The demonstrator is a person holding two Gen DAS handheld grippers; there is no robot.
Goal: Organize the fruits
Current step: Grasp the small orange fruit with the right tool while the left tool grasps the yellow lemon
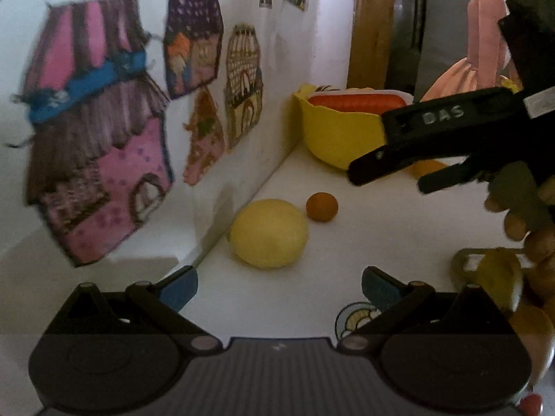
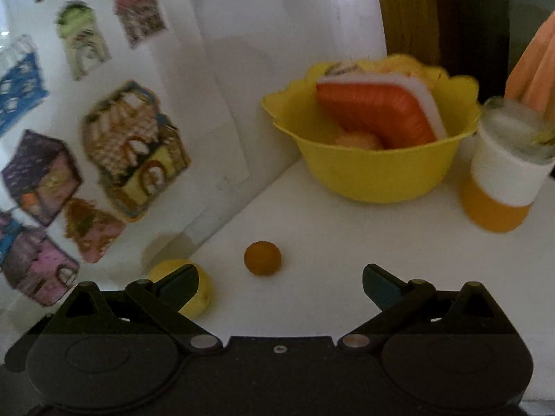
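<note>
Against the wall with paper house cutouts (image 1: 97,145) lies one lemon (image 1: 269,237), and just right of it, apart, one small orange ball (image 2: 262,257). Farther back stands one yellow bowl (image 2: 374,173) holding a watermelon slice (image 2: 374,114) and other pieces. One orange-bottomed cup (image 2: 503,180) stands beside the bowl. The left gripper (image 1: 279,286) hovers over the lemon, jaws spread and empty. The right gripper (image 2: 280,286) reaches in from the right, held by a hand (image 1: 530,228), likewise spread and empty.
</note>
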